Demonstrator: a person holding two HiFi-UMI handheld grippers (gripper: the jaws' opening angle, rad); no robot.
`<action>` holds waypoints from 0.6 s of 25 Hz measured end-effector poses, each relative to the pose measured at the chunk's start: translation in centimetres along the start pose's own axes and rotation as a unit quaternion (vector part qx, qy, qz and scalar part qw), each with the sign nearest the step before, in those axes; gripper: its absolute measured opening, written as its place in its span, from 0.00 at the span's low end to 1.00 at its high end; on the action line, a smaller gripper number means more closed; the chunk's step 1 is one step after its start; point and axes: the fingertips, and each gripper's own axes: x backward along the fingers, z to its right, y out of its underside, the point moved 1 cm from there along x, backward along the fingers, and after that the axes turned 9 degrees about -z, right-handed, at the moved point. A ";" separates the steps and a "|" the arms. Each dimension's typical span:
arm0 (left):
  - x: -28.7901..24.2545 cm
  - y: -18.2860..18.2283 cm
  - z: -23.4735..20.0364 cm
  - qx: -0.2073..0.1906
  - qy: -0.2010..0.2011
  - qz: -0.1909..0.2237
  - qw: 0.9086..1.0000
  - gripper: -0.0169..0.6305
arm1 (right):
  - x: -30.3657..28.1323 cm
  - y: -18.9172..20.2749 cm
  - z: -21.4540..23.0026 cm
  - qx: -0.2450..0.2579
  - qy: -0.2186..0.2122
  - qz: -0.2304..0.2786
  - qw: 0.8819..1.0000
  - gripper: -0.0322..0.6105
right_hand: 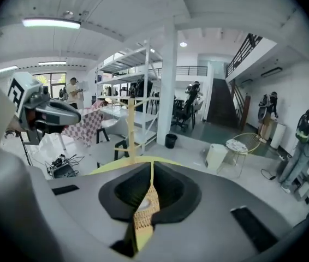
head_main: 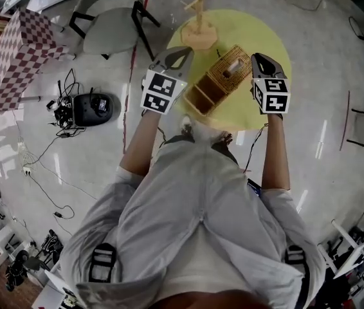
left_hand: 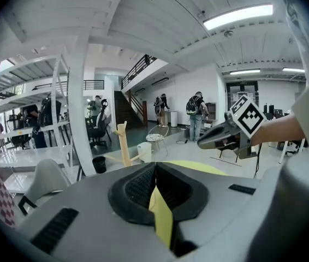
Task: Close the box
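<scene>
Presently open on yellow round table [head_main: 272,40]: wicker box [head_main: 219,81], woven half and hollow wooden half lying side by side. Forearms stretched forward, flanking box, clear of it. Left gripper [head_main: 179,53] pressed together, empty. Right gripper [head_main: 262,59] likewise pressed together, holding nothing.

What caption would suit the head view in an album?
From above: a person holds the left gripper and right gripper on either side of an open woven box on a yellow table.
</scene>
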 end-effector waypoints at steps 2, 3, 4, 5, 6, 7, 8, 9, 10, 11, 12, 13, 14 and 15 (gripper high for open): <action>0.1 -1.5 0.6 -0.011 -0.007 0.010 1.000 0.07 | 2.8 -1.4 1.4 0.004 0.017 0.028 0.999 0.10; 0.2 -2.3 0.8 -0.018 -0.011 0.015 1.000 0.07 | 4.2 -2.2 2.1 0.005 0.025 0.040 0.999 0.09; 0.3 -3.1 1.1 -0.025 -0.014 0.021 0.999 0.07 | 5.5 -2.8 2.8 0.007 0.032 0.050 0.998 0.09; 0.4 -4.0 1.4 -0.030 -0.017 0.027 0.999 0.07 | 6.7 -3.5 3.3 0.008 0.038 0.059 0.997 0.09; 0.5 -4.8 1.7 -0.034 -0.019 0.033 0.999 0.07 | 7.9 -3.9 3.8 0.010 0.044 0.068 0.997 0.09; 0.6 -5.6 2.1 -0.037 -0.021 0.040 0.998 0.07 | 9.1 -4.3 4.3 0.012 0.049 0.075 0.996 0.09; 0.8 -6.4 2.4 -0.040 -0.023 0.048 0.998 0.07 | 10.1 -4.6 4.6 0.014 0.053 0.081 0.995 0.09; 1.0 -7.1 2.8 -0.043 -0.024 0.055 0.997 0.07 | 11.1 -4.7 4.9 0.016 0.056 0.087 0.995 0.09; 1.3 -7.7 3.1 -0.047 -0.026 0.062 0.997 0.07 | 12.0 -4.9 5.2 0.018 0.059 0.092 0.994 0.09; 1.6 -8.3 3.5 -0.050 -0.027 0.068 0.996 0.07 | 12.8 -5.0 5.4 0.020 0.062 0.098 0.993 0.09; 1.9 -8.9 3.8 -0.054 -0.028 0.073 0.995 0.07 | 13.6 -5.1 5.6 0.022 0.065 0.103 0.992 0.09; 2.2 -9.4 4.2 -0.058 -0.028 0.079 0.995 0.07 | 14.4 -5.2 5.7 0.023 0.067 0.109 0.992 0.09; 2.5 -10.0 4.6 -0.062 -0.028 0.084 0.994 0.07 | 15.2 -5.3 5.8 0.025 0.070 0.114 0.991 0.09; 2.9 -10.6 5.1 -0.065 -0.028 0.089 0.993 0.07 | 16.0 -5.4 5.9 0.026 0.072 0.119 0.990 0.09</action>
